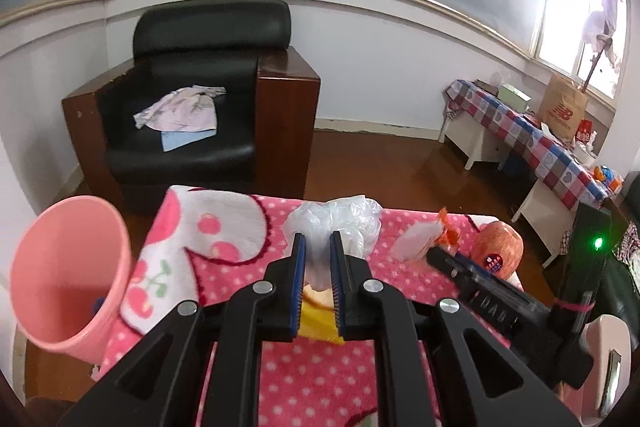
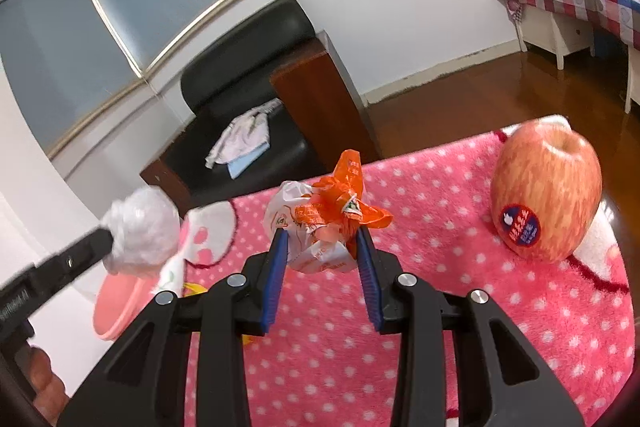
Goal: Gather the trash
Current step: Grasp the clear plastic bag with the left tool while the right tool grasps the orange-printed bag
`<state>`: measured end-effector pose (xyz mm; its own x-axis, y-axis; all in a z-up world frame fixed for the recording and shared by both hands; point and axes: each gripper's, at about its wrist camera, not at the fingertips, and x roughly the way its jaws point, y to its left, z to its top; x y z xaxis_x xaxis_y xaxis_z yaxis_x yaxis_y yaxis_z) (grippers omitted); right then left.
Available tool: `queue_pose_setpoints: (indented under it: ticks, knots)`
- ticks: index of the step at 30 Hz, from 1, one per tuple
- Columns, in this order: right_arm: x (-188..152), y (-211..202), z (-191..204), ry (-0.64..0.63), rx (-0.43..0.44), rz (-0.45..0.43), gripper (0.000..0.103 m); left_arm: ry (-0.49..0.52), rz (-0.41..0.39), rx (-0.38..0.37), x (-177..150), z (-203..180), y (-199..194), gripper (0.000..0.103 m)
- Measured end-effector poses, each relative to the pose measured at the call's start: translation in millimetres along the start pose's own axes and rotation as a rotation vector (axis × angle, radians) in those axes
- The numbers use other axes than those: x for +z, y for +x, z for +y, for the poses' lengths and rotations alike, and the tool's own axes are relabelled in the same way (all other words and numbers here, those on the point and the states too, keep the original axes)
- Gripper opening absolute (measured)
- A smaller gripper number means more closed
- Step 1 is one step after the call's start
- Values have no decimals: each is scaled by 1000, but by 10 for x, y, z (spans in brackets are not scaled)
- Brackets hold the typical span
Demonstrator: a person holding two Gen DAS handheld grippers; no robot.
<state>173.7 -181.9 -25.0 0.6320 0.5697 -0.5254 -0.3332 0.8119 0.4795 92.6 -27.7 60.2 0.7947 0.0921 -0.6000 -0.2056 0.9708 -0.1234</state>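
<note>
— Pink polka-dot blanket on the desk. What does each hand-held gripper hold?

— Left hand-held gripper pinches a clear plastic bag; right hand-held gripper clamps the orange wrapper.

— Handling?

— Probably light, soft, slippery; grip the bunched middle. Pink bin sits left.

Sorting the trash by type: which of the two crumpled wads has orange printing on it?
The orange-and-white wrapper between the right gripper jaws; the clear plastic wad in the left gripper is plain.
</note>
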Motion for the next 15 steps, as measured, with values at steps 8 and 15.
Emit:
queue_pose_setpoints:
  ticks: [8,15]
  knots:
    - [33,-389,129,-9,32,-56,35,31,-13,-10,-165,-62,-363,11]
    - [-161,-874,237,-49,23,-51,35,3,-9,-71,-286,-124,-670,11]
